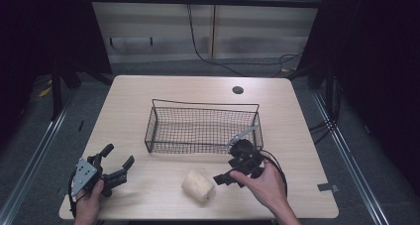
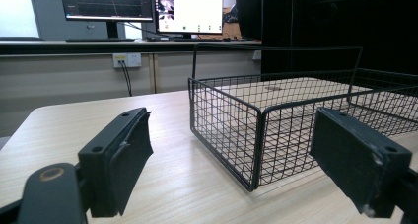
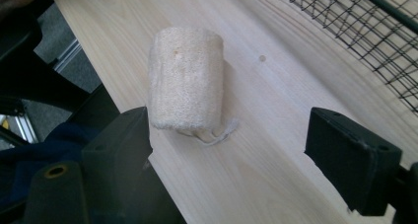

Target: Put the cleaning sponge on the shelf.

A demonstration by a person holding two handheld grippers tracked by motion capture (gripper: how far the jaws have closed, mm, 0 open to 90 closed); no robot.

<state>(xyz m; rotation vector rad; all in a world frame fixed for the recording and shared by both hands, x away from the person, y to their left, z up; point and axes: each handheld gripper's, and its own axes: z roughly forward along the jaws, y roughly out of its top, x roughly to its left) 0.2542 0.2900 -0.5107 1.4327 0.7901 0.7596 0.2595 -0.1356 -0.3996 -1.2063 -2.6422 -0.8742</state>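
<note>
Right gripper [image 3: 231,150] sits at about 4 o'clock on the desk [image 1: 148,91], jaws wide apart and holding nothing. In the right gripper view we see the loofah roll [image 3: 186,86] lying on its side just past the jaw tips, close to the left jaw and off-centre. From above, the loofah roll [image 1: 198,186] lies at 6 o'clock near the front edge, just beside our right hand [image 1: 265,183]. Left gripper [image 1: 116,163] is at 8 o'clock, also spread open and empty, aimed at the wire basket [image 1: 203,128] at centre. We judge the step is the pickup: shift the right gripper toward the roll so it centres between the jaws, advance low, close across the short width. Squeeze gently; it looks soft and could roll off the edge.
</note>
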